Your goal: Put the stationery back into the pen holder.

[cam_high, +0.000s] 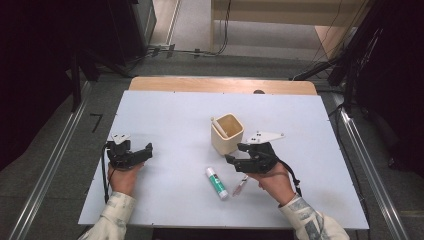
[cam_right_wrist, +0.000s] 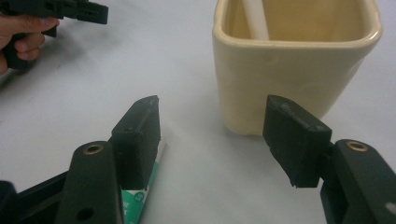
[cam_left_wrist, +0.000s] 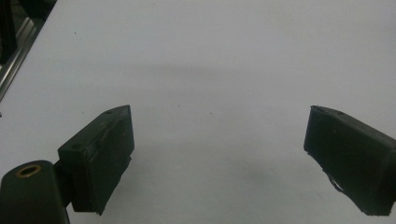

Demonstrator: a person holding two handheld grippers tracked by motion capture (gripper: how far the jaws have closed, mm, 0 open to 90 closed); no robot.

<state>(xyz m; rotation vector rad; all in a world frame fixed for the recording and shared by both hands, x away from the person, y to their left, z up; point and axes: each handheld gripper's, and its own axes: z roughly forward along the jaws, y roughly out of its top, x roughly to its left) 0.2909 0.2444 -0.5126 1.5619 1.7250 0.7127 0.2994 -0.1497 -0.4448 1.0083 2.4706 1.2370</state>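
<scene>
On the white worktop (cam_high: 165, 110), seen from above, a cream square cup (cam_high: 227, 133) stands near the middle with a white stick (cam_high: 220, 127) leaning inside it. Just in front of the cup lies a glue stick (cam_high: 216, 183) with a green label, and beside that a small clear pen-like item (cam_high: 240, 185). The right gripper (cam_high: 239, 153) sits low between the cup and the glue stick, its fingers spread and empty. The left gripper (cam_high: 145, 151) rests well apart at the left side of the worktop, pointing toward the centre.

Along the left gripper view, the two black fingers (cam_left_wrist: 105, 149) stand wide apart over bare worktop (cam_left_wrist: 210, 70), with nothing between them.

Along the right gripper view, the fingers (cam_right_wrist: 140, 135) are open with a gap between them and hold nothing. The glue stick (cam_right_wrist: 140, 198) lies just under the left-hand finger, partly hidden by it. The cup (cam_right_wrist: 289, 60) stands close ahead, and the white stick (cam_right_wrist: 256, 18) shows inside it. The left gripper (cam_right_wrist: 70, 10) appears far off in the upper corner, held in a hand (cam_right_wrist: 21, 35).
</scene>
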